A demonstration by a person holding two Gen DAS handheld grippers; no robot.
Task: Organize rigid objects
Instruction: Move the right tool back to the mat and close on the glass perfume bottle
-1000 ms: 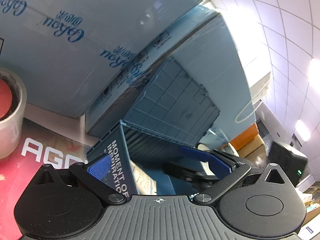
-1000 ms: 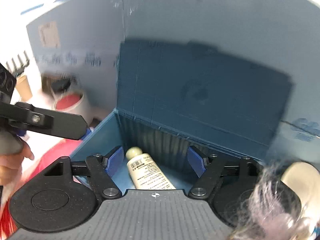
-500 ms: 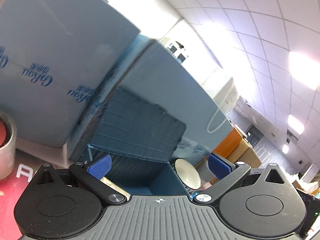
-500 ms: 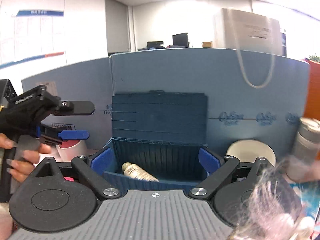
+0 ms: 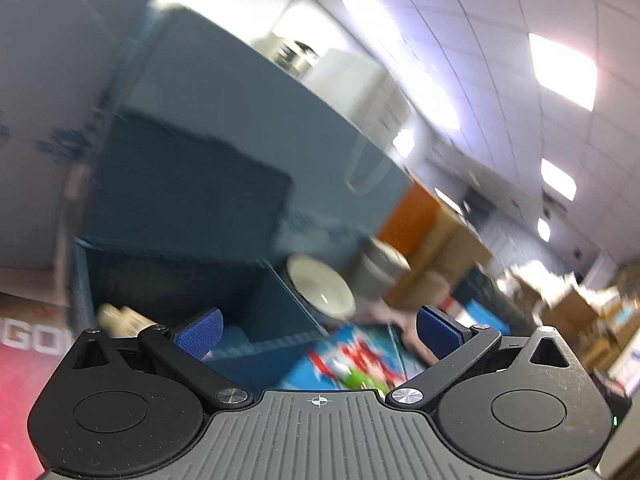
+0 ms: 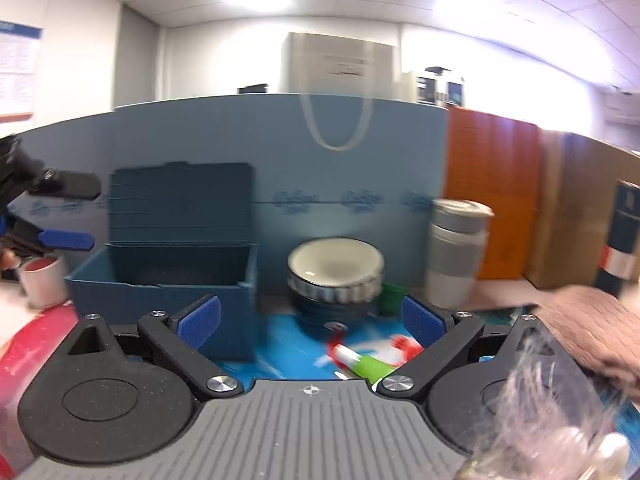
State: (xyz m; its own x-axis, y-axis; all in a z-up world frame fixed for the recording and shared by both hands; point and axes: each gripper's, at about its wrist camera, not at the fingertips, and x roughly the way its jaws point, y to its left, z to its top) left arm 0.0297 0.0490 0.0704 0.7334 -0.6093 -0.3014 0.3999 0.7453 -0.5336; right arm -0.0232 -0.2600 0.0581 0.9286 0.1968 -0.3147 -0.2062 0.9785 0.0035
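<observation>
Progress looks partial: both the left gripper and right gripper gape wide and empty, a bottle lies in the open blue box ahead-left, while bowl, tumbler and tube ahead remain outside.

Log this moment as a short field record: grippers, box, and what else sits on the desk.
left gripper: open, empty
right gripper: open, empty
box: blue, lid up against the partition
in box: pale bottle, blurred
right of box: white bowl stacked on dark ribbed dishes
right of bowl: grey tumbler, upright
near right gripper: green tube lying on a blue printed mat
far left: tape roll
image quality: motion blur in both views
</observation>
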